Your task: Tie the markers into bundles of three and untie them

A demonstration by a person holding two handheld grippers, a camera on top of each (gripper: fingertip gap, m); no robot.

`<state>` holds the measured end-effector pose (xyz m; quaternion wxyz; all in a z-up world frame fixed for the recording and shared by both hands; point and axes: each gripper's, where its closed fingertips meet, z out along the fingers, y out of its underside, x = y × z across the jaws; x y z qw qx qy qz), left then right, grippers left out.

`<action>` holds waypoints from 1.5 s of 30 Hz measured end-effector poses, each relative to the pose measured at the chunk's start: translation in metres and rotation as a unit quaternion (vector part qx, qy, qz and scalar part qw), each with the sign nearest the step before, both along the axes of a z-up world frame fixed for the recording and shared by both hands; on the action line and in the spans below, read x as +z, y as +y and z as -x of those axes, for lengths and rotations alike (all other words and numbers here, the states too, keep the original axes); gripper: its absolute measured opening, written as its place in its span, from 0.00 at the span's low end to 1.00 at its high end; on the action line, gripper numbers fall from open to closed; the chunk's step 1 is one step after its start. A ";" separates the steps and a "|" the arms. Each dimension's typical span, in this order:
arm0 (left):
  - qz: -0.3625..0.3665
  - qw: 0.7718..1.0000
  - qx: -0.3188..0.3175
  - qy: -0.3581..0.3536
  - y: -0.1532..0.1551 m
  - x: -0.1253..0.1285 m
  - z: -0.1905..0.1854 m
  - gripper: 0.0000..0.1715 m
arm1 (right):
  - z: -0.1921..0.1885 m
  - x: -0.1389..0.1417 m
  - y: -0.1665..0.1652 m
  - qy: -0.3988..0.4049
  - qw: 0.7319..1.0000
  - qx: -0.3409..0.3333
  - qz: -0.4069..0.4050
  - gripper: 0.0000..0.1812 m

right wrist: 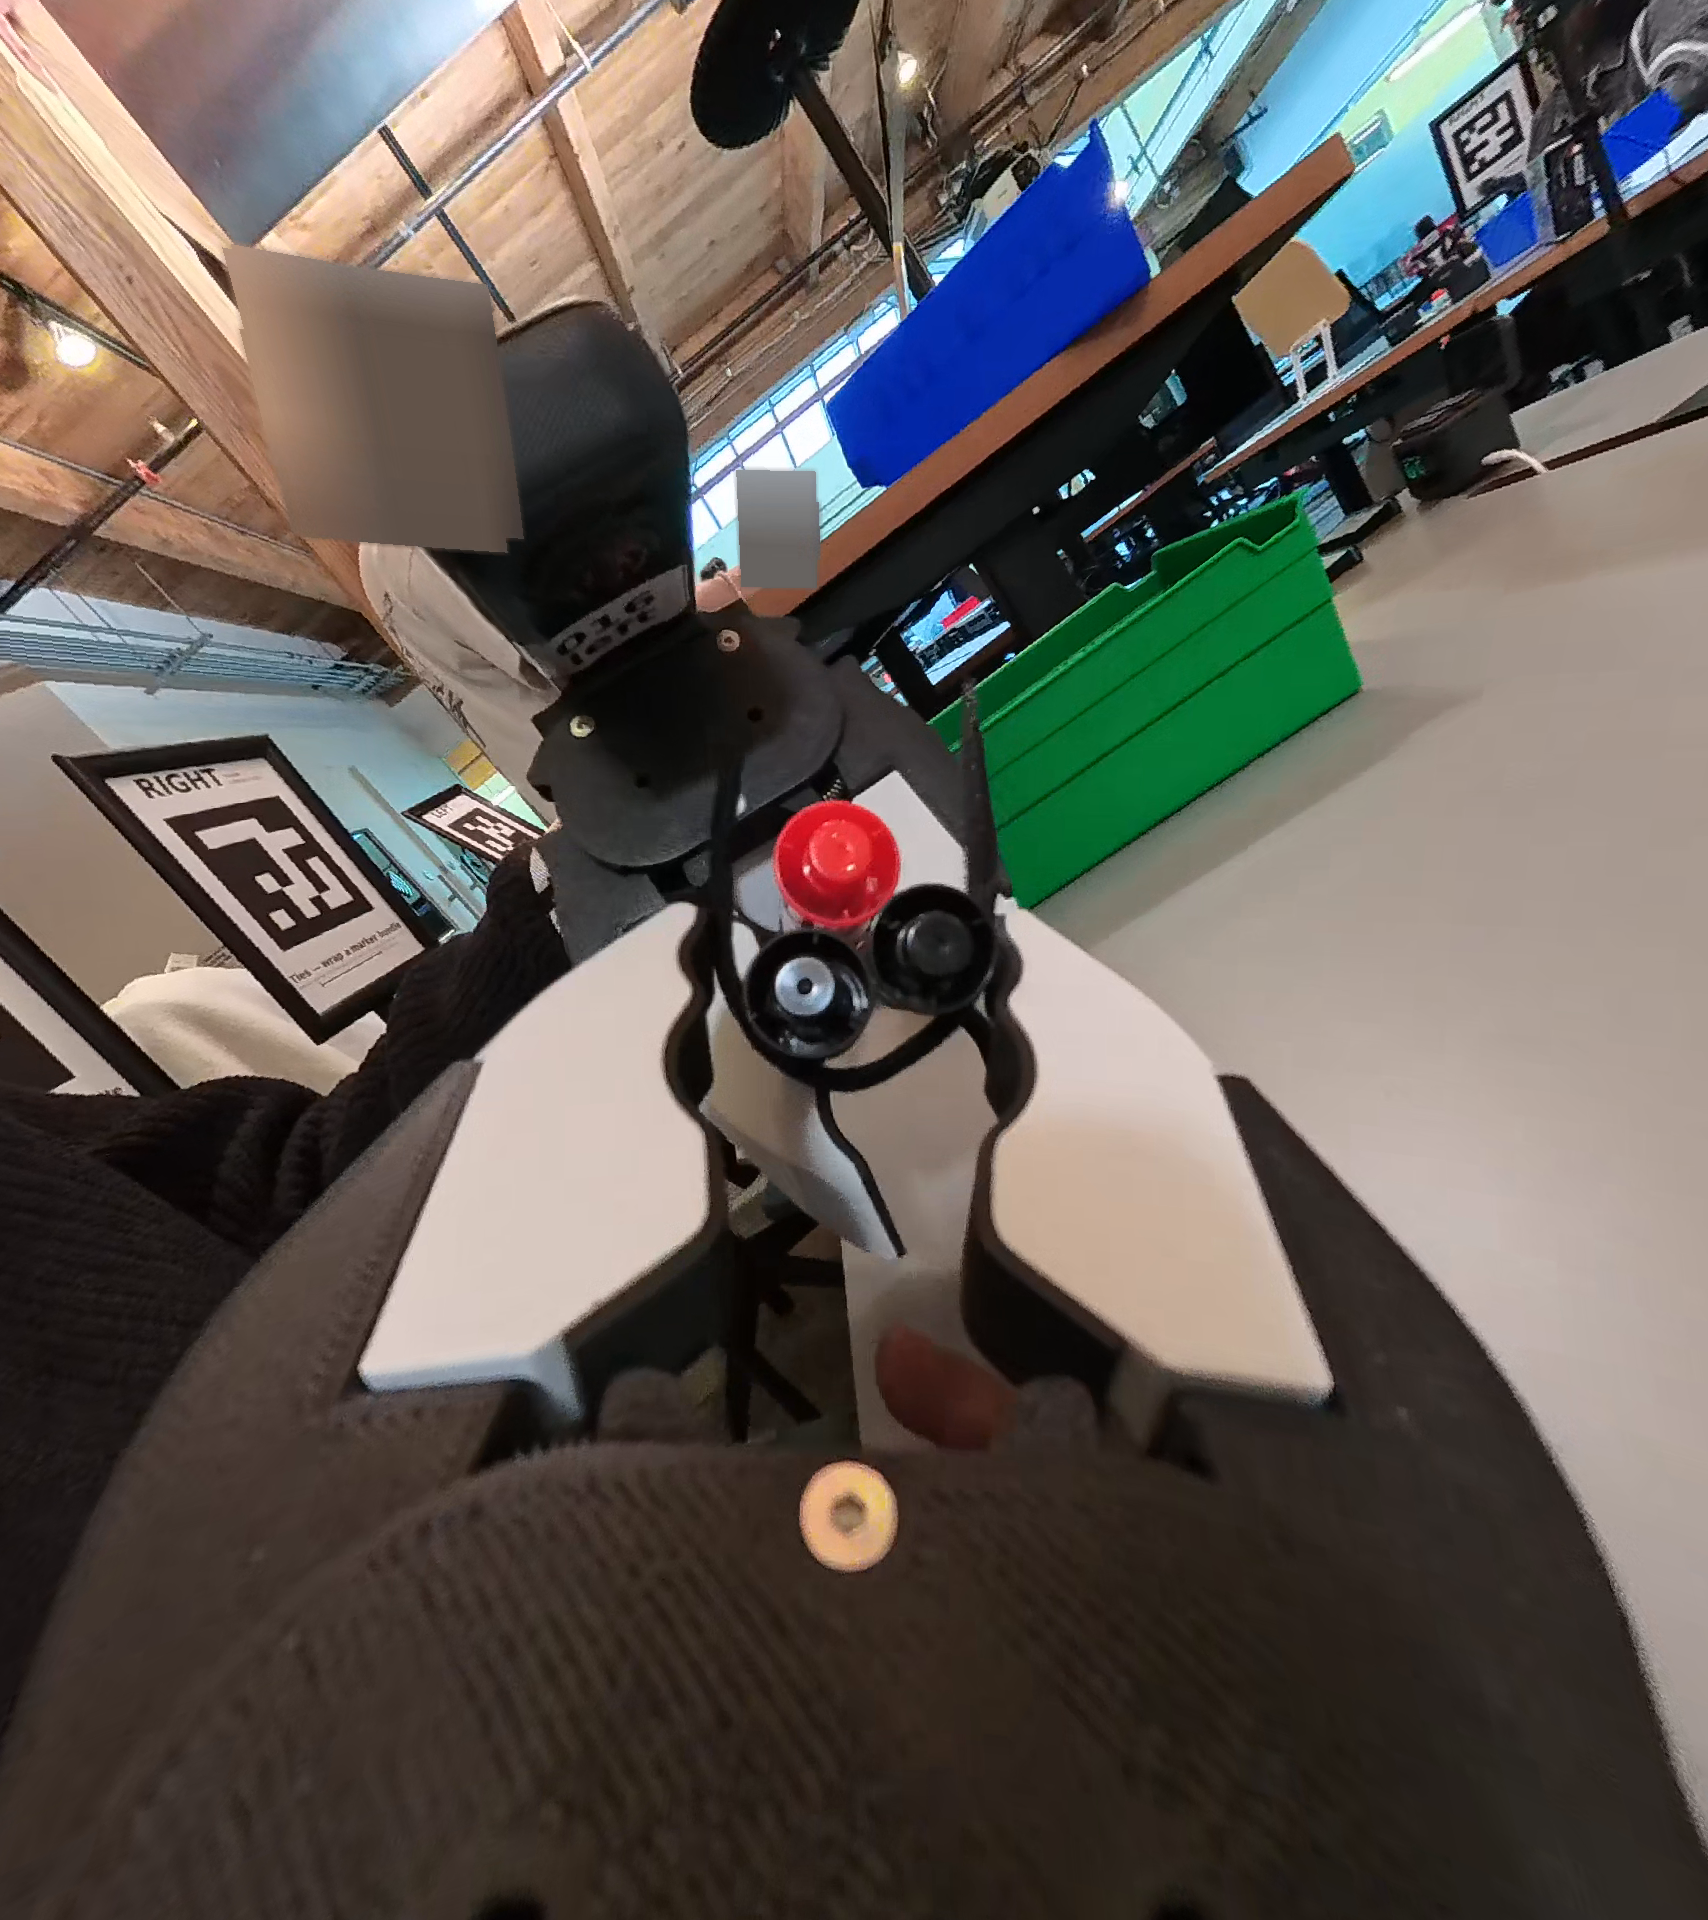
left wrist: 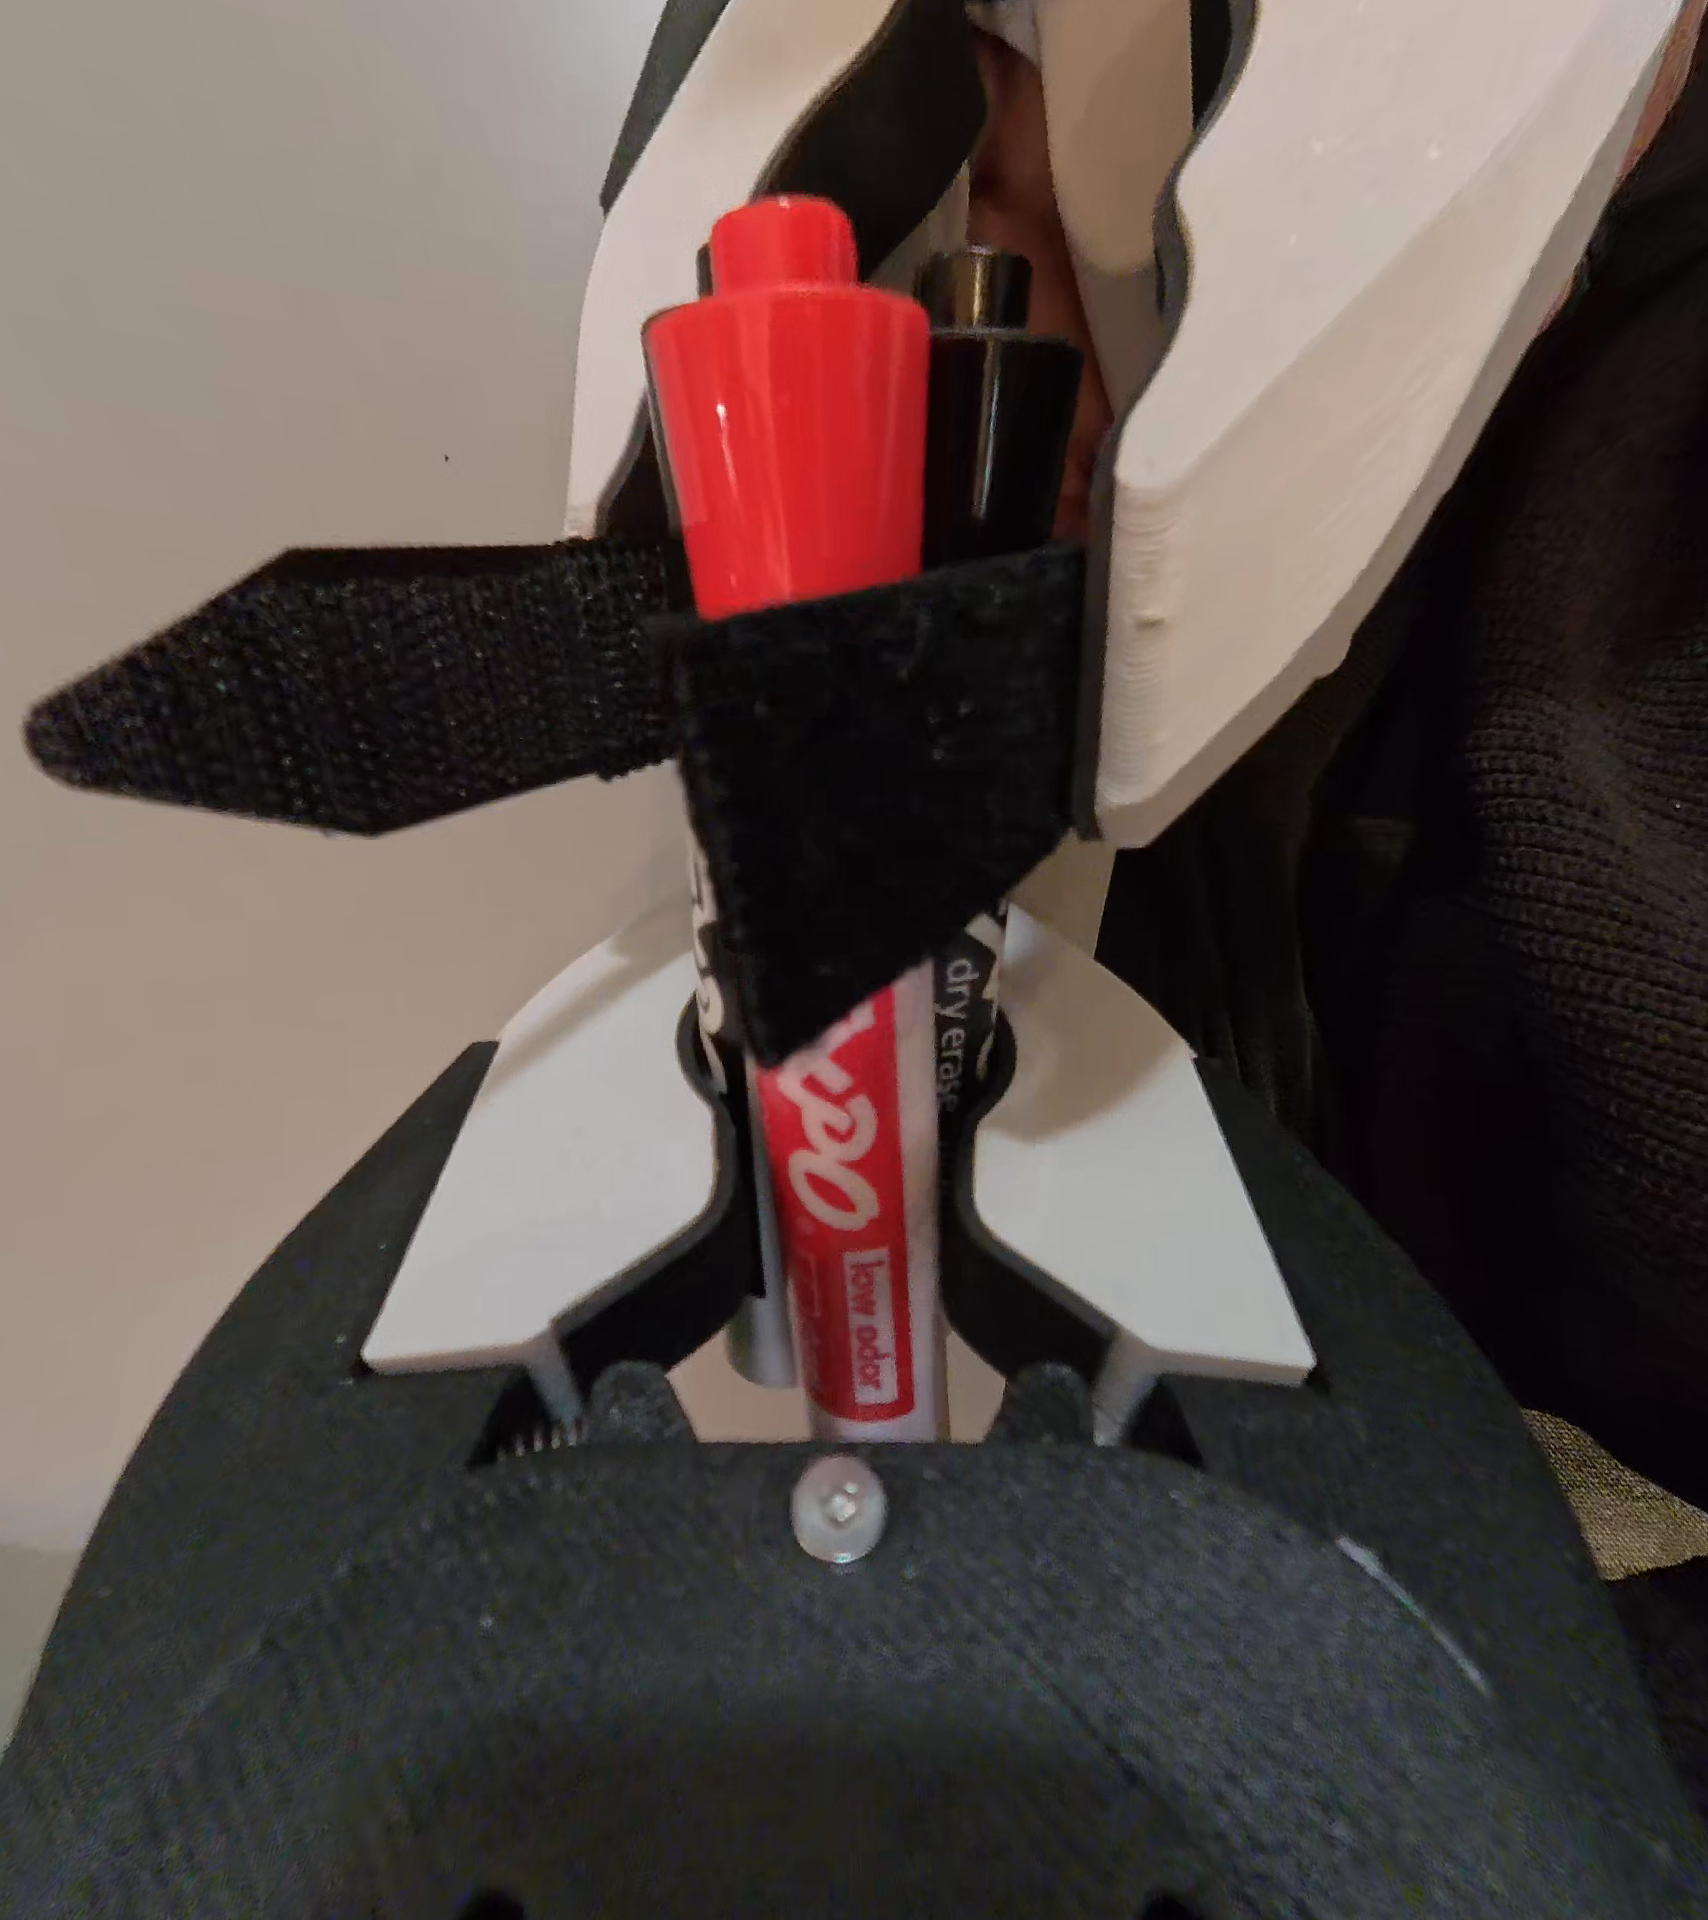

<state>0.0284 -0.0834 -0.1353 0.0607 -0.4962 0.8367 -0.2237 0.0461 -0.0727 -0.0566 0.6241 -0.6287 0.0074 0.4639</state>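
At the left of the left wrist view, the free tail of the black hook-and-loop fabric strap (left wrist: 310, 696) sticks out sideways, unfastened. It is soft and floppy and will likely grip itself wherever it touches. That pointed tail is probably the best place to take hold.

In the middle, the strap wraps slantwise around a bundle of three dry-erase markers (left wrist: 808, 1091), one red-capped and two black-capped. They are held up off the table, caps pointing away from the left gripper (left wrist: 855, 1060), which is clamped on their barrels below the strap. The markers look light, stiff and smooth, so they may slide lengthwise if the wrap is loose.

The right gripper (right wrist: 850, 966) meets the bundle cap-end on, its white fingers straddling the caps. The right-hand finger touches the strap's edge, but I cannot tell whether the jaws are pressing.

Around the bundle, black-framed printed boards (right wrist: 258, 862) stand far left and a black knit sleeve (right wrist: 50, 1299) lies near left. A green plastic bin (right wrist: 1172, 707) sits far right on the grey table (right wrist: 1504, 1039). Only the two grippers crowd the strap.
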 end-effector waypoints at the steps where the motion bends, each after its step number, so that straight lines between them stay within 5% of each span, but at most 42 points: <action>1: 0.000 1.000 0.000 0.001 0.000 0.000 0.000 0.25 | 0.000 0.000 0.000 -0.002 1.000 0.000 -0.001 0.28; 28: -0.024 0.999 -0.011 0.043 -0.005 -0.019 0.004 0.25 | 0.000 -0.025 -0.004 -0.158 0.984 0.040 0.077 0.26; 45: -0.044 0.998 -0.016 0.047 -0.004 -0.026 0.002 0.25 | -0.001 -0.026 -0.006 -0.112 0.986 0.049 0.112 0.25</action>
